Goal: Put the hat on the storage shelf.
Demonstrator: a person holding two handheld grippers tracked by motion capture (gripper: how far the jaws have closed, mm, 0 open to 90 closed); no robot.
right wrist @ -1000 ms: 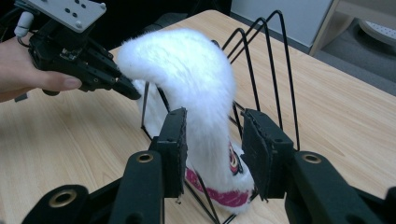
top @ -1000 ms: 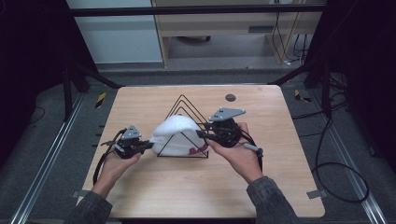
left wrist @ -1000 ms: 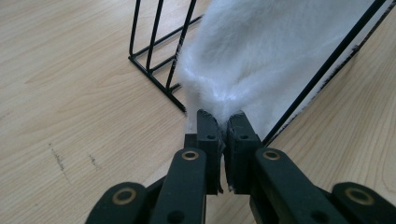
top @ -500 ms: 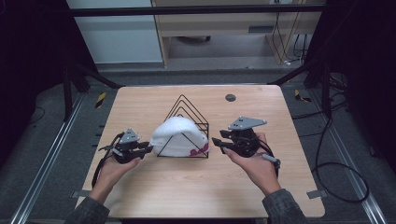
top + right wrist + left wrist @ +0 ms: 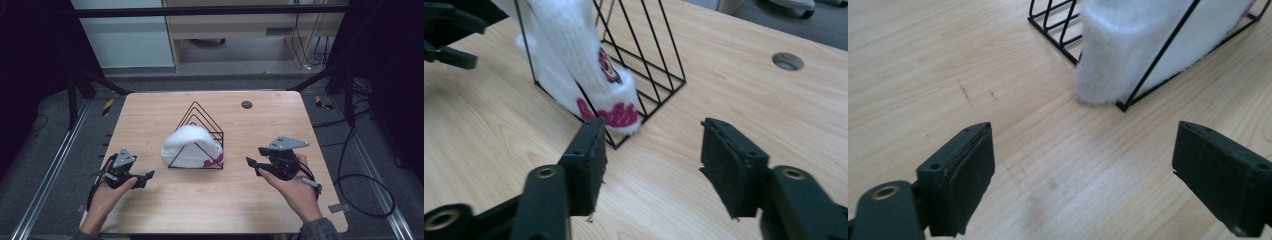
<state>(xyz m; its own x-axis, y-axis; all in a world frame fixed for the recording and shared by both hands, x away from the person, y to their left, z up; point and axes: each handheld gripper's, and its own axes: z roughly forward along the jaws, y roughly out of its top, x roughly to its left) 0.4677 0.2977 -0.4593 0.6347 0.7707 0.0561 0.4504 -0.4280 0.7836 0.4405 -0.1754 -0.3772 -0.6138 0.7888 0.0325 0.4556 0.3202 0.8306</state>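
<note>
Both hands pulled back from cloth (image 5: 189, 146) since earlier frames; left tongs (image 5: 145, 177) and right tongs (image 5: 254, 164) now well apart from it, jaws just been opening, nothing between them. White cloth sits draped over front wire of rack (image 5: 206, 116), mid-desk (image 5: 150, 107), one end with red lettering hanging out at rack's right corner. Risks, as I judge: drape looks lopsided, could slide off wire; light rack could shift or tip if tongs snag wire when reaching in again.

Illegible pink lettering on white hat (image 5: 609, 112)
</note>
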